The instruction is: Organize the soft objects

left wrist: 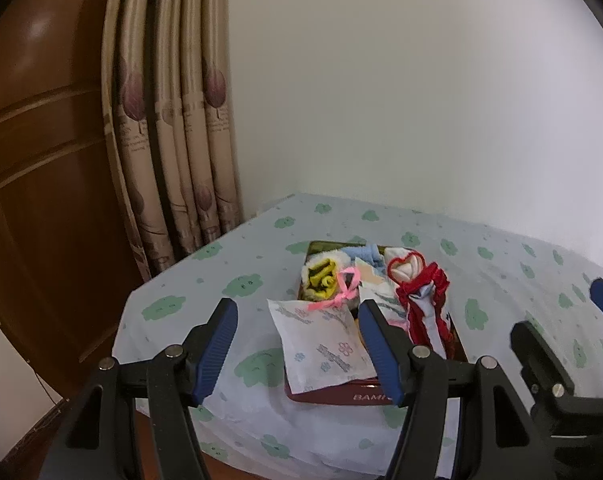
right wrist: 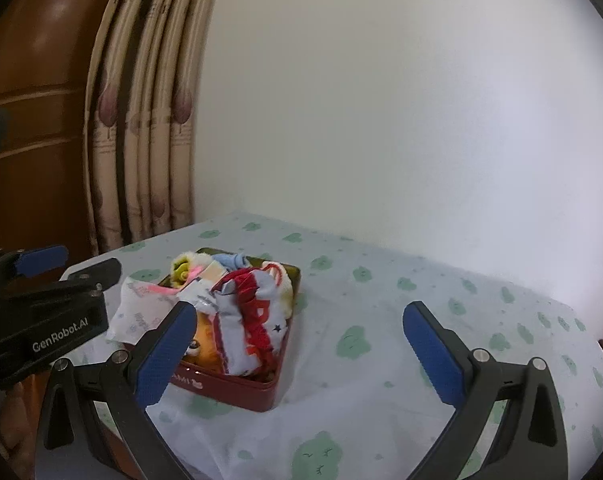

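Left gripper point(left wrist: 297, 344), own camera: jaws spread, nothing between the pads, poised before a red tin point(left wrist: 341, 396) packed with soft items; a white printed pouch point(left wrist: 321, 344) overhangs its near rim. Tin sits on a tablecloth point(left wrist: 501, 272) with green cloud shapes, in a corner by a white wall point(left wrist: 421, 100), beige curtain point(left wrist: 173, 120), brown door point(left wrist: 41, 160).

Right gripper point(right wrist: 301, 348), own camera: jaws wide, empty, above the cloth, tin to its left.

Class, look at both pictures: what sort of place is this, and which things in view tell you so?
Probably a room in a home, perhaps a bedroom: patterned curtains beside a wooden door, and a cloth-covered table bearing a red tin of soft items.
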### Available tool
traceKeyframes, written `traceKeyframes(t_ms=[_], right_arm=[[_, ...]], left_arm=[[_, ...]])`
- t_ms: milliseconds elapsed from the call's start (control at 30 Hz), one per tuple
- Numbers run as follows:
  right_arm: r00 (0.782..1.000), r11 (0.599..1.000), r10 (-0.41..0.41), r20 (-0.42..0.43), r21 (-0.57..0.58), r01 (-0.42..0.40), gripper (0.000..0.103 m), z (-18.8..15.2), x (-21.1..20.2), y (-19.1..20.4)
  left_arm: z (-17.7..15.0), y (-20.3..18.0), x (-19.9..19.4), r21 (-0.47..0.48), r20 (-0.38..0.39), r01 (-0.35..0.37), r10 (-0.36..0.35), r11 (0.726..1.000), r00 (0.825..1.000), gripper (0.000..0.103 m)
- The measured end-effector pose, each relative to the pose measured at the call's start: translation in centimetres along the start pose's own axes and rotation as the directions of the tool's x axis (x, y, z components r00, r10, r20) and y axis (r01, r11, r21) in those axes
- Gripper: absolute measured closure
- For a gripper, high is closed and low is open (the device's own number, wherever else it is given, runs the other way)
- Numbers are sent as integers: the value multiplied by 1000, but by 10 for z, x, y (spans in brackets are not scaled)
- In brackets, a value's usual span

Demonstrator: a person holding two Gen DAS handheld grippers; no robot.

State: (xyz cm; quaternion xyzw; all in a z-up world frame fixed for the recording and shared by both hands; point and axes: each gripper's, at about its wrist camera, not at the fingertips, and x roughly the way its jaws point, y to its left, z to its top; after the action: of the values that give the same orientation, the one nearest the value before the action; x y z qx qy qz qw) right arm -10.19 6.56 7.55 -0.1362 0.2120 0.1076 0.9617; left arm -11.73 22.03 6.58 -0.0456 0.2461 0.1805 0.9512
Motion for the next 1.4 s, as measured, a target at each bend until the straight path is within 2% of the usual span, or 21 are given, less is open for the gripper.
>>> traceKeyframes(t_ms=[167, 367, 533, 700, 900, 1400], right_arm=[[1000, 1000, -19, 25, -12, 19, 1, -2, -4, 6], [998, 999, -41, 43, 12, 40, 1, -8, -7, 8], [996, 998, -54, 65, 37, 52, 1, -11, -9, 6], [996, 997, -62, 65, 52, 58, 1, -11, -10, 5], [989, 992, -102, 108, 82, 94, 1, -8, -17, 0], [994, 990, -97, 53, 107, 91, 1, -11, -10, 0]], left_arm=[[-2, 1, -1, -5, 18, 10, -10, 1000, 1000, 39], [-5, 2, -6, -7, 75, 29, -29, 1000, 997, 39], [-7, -3, 0, 23, 54, 24, -25, 999, 998, 39], [-9, 0, 0, 6, 70, 28, -28, 1000, 997, 39], [-11, 3, 2, -1, 71, 30, -30, 1000, 997, 39], [-14, 1, -9, 18, 78, 43, -44, 999, 996, 39]])
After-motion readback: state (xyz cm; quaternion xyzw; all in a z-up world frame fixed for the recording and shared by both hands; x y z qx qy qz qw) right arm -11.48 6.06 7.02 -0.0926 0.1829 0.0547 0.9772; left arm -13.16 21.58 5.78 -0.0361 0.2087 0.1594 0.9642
